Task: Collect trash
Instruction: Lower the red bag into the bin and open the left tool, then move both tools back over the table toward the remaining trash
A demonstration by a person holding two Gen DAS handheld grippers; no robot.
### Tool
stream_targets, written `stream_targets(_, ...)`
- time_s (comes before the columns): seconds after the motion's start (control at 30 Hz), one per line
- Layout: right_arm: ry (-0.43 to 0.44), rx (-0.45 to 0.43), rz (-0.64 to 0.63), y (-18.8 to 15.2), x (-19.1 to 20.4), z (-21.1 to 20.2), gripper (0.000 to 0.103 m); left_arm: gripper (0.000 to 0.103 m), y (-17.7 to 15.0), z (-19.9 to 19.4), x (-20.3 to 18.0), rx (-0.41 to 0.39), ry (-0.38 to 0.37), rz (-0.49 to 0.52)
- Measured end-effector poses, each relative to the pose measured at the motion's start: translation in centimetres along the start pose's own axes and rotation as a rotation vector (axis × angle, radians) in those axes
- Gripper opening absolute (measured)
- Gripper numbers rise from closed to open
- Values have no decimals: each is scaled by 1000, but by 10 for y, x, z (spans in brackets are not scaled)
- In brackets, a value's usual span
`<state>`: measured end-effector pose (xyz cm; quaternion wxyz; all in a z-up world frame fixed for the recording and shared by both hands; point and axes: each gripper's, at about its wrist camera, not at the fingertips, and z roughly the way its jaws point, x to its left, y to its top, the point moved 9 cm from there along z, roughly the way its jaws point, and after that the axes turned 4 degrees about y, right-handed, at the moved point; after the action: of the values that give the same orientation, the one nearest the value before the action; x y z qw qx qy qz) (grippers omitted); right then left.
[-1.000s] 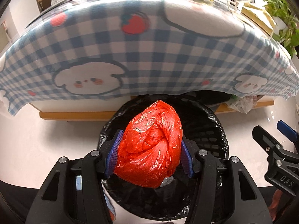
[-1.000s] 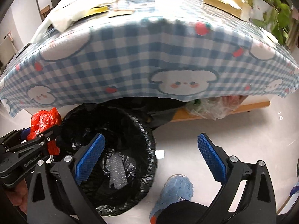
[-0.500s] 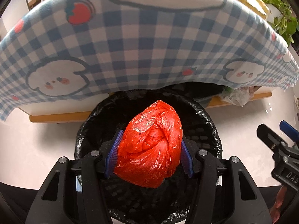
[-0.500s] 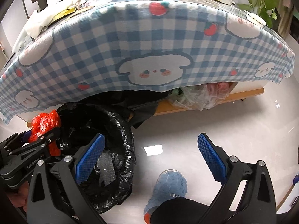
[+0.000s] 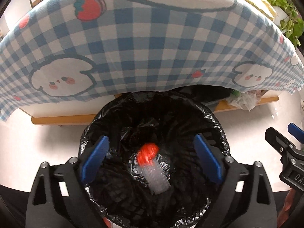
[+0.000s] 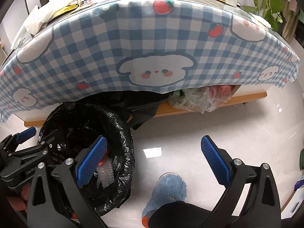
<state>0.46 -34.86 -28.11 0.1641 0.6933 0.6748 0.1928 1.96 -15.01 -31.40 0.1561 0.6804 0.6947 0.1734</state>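
The left gripper (image 5: 151, 163) hangs over the round bin lined with a crinkled black plastic bag (image 5: 214, 121), its blue pads spread wide and its jaws opening, with nothing pressed between them. Below the gap, toward twelve o'clock from the midpoint between the pads, the crumpled red plastic bag (image 5: 147, 153) shows as a blurred red blob deep inside the bin, apart from both pads and apparently dropping or just landed; whether it has settled cannot be told through the blur. It sits against the upper end of a clear roll of bubble wrap (image 5: 156, 178) lying on the liner's floor. In the right wrist view only a sliver of that red shows behind the near pad, at about nine o'clock. The right gripper (image 6: 153, 165) stands wide and empty over the glossy white floor (image 6: 190, 129), with the bin at its nine o'clock and a fluffy blue slipper (image 6: 167, 191) at six. Judged by its look, the red bag is very light, soft and slick film that crushes to nothing, so any regrasp would best pinch a bunched fold through the thickest middle rather than a loose edge. Behind, the blue-and-white checked tablecloth with cartoon puppies and strawberries (image 5: 144, 43) drapes the worktop, and a clear plastic bag (image 6: 199, 98) lies beneath its edge at one o'clock.
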Motion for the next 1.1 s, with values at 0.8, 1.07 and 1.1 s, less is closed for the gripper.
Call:
stream_targets(0.8, 54, -90, -70, 32, 63, -45, 96, 97, 16, -82, 72, -93, -7, -86)
stream_targets(1.07, 82, -144, -99, 58, 97, -73, 96, 97, 28, -105, 97, -121, 5, -109)
stream_targets(1.1, 86, -152, -104, 61, 101, -77, 96, 97, 30, -108, 102, -124, 6, -115)
